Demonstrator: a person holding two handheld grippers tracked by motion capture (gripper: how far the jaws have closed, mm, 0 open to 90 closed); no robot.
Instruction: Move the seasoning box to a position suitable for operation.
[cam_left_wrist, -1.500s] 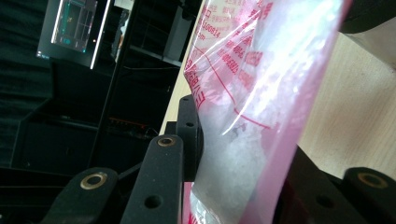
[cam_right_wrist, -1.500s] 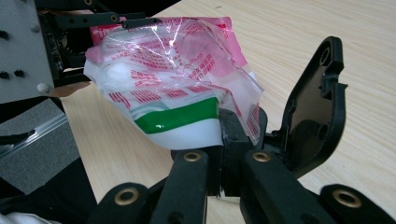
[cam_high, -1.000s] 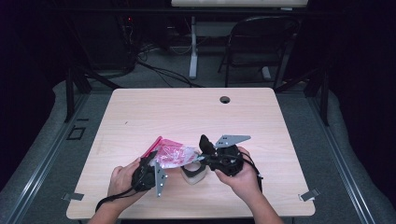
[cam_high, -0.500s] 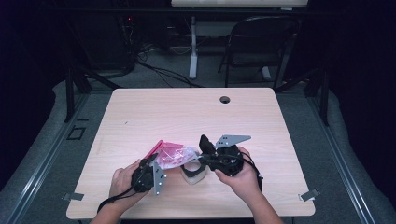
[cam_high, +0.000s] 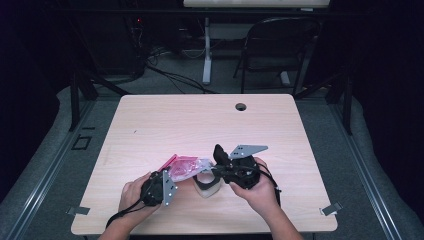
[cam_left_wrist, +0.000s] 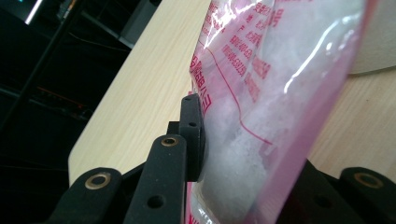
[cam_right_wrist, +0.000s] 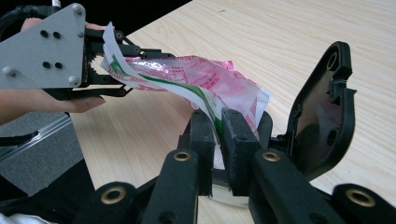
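Grippers held one pink-printed plastic bag (cam_high: 186, 166): left gripper (cam_high: 161, 186) clamped its nine-o'clock end, right gripper (cam_right_wrist: 219, 122) its three-o'clock end; we probably needed steady, even tension.

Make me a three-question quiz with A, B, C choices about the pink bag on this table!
1. Where is the pink see-through plastic bag?
A. on the chair
B. near the table's front edge, between both tongs
C. on the floor

2. What colour is the print on the bag?
A. red-pink
B. blue
C. black

3. How are the right tongs?
A. wide open
B. shut on one end of the bag
C. lying on the table

Answers: 1 B, the high view shows it stretched between the left tongs and the right; 2 A, the left gripper view shows red-pink letters; 3 B, the right gripper view shows the jaws pinching the bag's end.
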